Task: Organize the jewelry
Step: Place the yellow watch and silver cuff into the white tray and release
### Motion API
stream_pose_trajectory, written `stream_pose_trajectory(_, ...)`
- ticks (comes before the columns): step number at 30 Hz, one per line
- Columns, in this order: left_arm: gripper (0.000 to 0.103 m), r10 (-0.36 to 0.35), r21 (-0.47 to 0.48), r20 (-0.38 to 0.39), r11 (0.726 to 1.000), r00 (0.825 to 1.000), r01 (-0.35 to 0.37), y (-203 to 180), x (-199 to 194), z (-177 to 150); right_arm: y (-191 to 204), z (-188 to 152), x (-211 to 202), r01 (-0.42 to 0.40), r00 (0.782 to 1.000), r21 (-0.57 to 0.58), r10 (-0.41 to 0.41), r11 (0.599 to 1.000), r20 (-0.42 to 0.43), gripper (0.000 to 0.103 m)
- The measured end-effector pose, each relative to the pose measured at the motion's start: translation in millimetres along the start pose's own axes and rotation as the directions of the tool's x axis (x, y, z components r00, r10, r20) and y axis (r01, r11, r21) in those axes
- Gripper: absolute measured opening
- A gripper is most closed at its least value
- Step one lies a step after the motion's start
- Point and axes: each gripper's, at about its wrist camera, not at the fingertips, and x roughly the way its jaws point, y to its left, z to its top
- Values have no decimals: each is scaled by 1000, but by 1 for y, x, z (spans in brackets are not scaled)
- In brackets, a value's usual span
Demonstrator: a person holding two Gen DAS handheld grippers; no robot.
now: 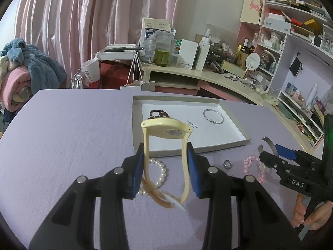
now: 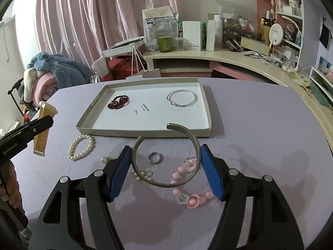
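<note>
My left gripper (image 1: 165, 152) is shut on a cream watch (image 1: 166, 130), held above the table in front of the shallow tray (image 1: 233, 144). My right gripper (image 2: 166, 156) is shut on a grey open cuff bangle (image 2: 195, 139), held just in front of the tray (image 2: 87, 123). In the tray lie a dark red bead bracelet (image 2: 118, 102) and a silver bangle (image 2: 182, 98). On the table lie a pearl bracelet (image 2: 81, 147), a metal ring (image 2: 155, 158), a pink bead bracelet (image 2: 188, 189), a pearl earring (image 2: 104, 159) and a small pearl piece (image 2: 142, 175).
The purple table (image 2: 260, 125) ends near a curved desk (image 2: 239, 60) crowded with boxes and bottles. Shelves (image 1: 291, 41) stand at the right. Pink curtains (image 2: 83, 20) and a pile of blankets (image 2: 50, 73) are at the left.
</note>
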Motion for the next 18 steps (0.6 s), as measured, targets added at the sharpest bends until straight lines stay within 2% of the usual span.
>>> stream_pose_trajectory(7, 38, -6, -8, 19, 1000, 1000, 6, -3, 9, 20, 0, 46, 21, 2, 1000, 7, -2, 1000, 12, 68)
stream_pose_trajectory(13, 38, -17, -47, 32, 999, 999, 18, 7, 31, 55, 1, 86, 94, 5, 997, 10, -4, 1000, -81, 68)
stream_pose_trajectory(18, 38, -10, -46, 24, 999, 1000, 11, 11, 52, 70, -6, 95, 142, 20, 988, 54, -11, 998, -154, 68)
